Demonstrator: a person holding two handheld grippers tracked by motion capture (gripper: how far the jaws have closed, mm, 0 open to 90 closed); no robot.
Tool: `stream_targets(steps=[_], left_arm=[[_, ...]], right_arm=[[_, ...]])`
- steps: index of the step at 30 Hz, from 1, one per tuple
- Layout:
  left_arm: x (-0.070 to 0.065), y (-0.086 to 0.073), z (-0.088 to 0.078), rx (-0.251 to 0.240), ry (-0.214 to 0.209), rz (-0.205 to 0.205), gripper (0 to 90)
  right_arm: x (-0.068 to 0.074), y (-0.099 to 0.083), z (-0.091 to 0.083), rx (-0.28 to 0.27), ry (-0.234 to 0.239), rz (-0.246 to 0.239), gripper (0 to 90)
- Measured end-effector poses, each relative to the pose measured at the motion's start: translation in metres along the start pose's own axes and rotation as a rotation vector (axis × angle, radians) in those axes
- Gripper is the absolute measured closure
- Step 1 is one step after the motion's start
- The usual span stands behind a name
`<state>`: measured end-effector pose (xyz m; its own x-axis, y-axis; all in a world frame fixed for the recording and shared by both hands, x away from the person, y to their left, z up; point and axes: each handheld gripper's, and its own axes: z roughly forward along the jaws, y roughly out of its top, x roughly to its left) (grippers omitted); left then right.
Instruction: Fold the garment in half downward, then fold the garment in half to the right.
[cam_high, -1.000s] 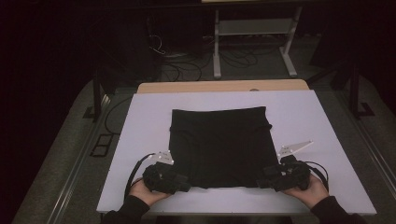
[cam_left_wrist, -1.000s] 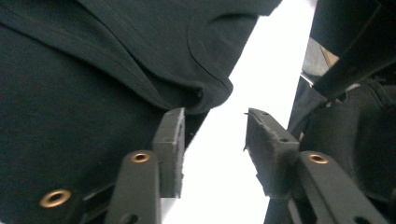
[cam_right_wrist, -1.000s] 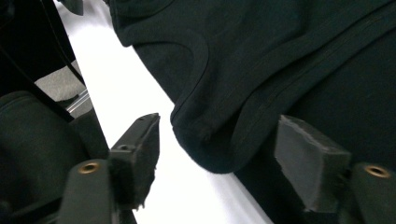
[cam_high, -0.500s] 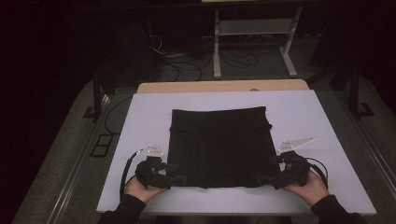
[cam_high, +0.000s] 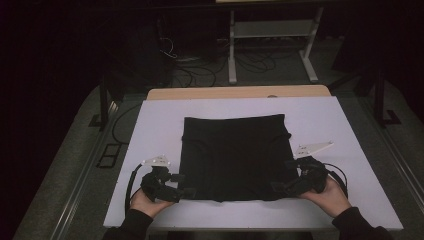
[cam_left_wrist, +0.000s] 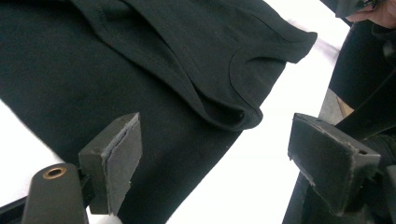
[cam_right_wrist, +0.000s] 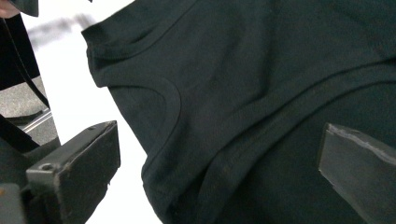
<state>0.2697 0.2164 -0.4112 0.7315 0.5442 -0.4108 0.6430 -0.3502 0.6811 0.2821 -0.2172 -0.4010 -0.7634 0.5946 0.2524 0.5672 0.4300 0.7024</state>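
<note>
The left gripper (cam_high: 186, 186) is standing with its jaws wide apart and has just been opening them; the black garment (cam_high: 234, 155) is lying under them, not pinched. The right gripper (cam_high: 281, 186) is gaping fully too, holding nothing. Both hands are resting low at the near corners of the folded garment, which is lying flat on the white table (cam_high: 150, 125)

White table top (cam_high: 150, 130); black folded garment (cam_high: 235, 155) flat on it, near front edge.
</note>
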Motion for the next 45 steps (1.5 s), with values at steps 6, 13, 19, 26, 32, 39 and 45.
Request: stream_targets(steps=[6, 13, 19, 26, 32, 39, 45], left_arm=[[0.002, -0.003, 0.000, 0.025, 0.019, -0.026, 16.0], [0.005, -0.006, -0.002, 0.025, 0.033, -0.050, 15.9], [0.006, -0.009, -0.004, 0.027, 0.040, -0.069, 15.4], [0.008, -0.012, -0.005, 0.039, 0.044, -0.091, 14.5], [0.008, -0.015, -0.005, 0.056, 0.054, -0.110, 14.5], [0.010, -0.019, -0.007, 0.069, 0.063, -0.141, 14.5], [0.012, -0.022, -0.006, 0.086, 0.062, -0.165, 14.5]], right_arm=[[-0.003, 0.023, 0.001, -0.042, -0.032, -0.017, 0.0], [-0.007, 0.047, 0.008, -0.074, -0.037, -0.041, 0.0], [-0.009, 0.059, 0.019, -0.074, -0.045, -0.061, 0.0], [-0.011, 0.069, 0.030, -0.070, -0.046, -0.075, 0.0], [-0.012, 0.080, 0.039, -0.071, -0.041, -0.081, 0.0], [-0.012, 0.095, 0.053, -0.076, -0.031, -0.096, 0.0], [-0.012, 0.106, 0.066, -0.087, -0.027, -0.101, 0.0]])
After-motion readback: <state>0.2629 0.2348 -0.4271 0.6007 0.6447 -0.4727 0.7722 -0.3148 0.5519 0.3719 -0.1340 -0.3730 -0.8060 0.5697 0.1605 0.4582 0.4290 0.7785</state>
